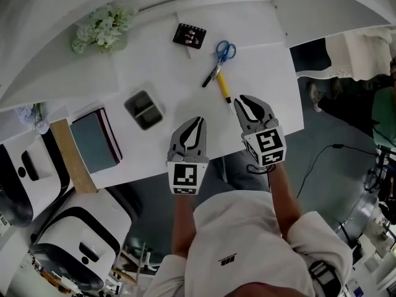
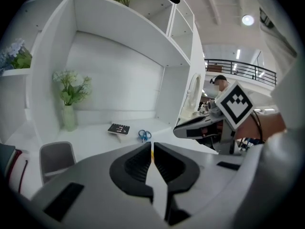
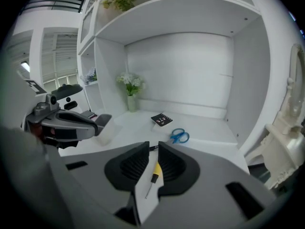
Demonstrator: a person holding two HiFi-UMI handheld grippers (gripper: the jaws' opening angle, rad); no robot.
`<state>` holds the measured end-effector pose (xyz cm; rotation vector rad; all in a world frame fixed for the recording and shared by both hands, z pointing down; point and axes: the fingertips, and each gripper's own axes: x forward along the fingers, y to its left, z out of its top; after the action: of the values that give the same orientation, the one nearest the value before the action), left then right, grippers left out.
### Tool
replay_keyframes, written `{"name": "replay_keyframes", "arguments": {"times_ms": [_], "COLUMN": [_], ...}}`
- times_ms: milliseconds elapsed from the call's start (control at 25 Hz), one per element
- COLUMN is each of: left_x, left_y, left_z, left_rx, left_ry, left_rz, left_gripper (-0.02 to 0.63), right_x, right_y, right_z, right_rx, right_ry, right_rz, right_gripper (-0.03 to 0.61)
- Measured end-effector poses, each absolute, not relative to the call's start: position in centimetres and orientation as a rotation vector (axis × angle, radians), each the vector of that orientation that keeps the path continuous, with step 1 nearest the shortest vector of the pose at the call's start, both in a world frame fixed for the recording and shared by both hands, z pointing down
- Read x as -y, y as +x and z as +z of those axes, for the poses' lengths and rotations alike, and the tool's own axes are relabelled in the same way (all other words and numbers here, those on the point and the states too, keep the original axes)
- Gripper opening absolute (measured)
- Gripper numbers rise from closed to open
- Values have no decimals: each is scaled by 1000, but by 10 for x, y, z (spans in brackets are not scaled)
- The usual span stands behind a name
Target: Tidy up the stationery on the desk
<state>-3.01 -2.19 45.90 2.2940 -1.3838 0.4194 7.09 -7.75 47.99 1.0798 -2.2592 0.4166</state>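
Note:
On the white desk (image 1: 260, 79) lie blue-handled scissors (image 1: 225, 50), a black pen (image 1: 210, 77) and a yellow stick-like tool with a thin tip (image 1: 224, 90). A small black card (image 1: 189, 35) sits further back. My right gripper (image 1: 242, 101) hovers just in front of the yellow tool's tip, its jaws drawn to a narrow slit with nothing held. In the right gripper view the yellow tool (image 3: 155, 169) lies on the desk below that slit. My left gripper (image 1: 198, 122) is shut and empty over the desk's front edge, right of a grey divided tray (image 1: 144, 109).
A dark notebook (image 1: 94, 140) lies on the desk's left end beside a wooden strip. A vase of pale flowers (image 1: 102, 30) stands at the back left. White shelving walls enclose the desk's back. White machines stand on the floor at the lower left.

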Motion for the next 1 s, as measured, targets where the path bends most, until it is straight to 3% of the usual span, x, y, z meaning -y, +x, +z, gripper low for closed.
{"name": "replay_keyframes", "arguments": {"times_ms": [1000], "left_x": [62], "left_y": [-17], "left_z": [527], "left_rx": [1368], "left_ry": [2247], "left_rz": [467], "left_gripper": [0], "right_x": [113], "right_y": [57], "right_z": [600], "right_rx": [2080], "right_ry": [949], "right_rz": [569], "right_gripper": [100]}}
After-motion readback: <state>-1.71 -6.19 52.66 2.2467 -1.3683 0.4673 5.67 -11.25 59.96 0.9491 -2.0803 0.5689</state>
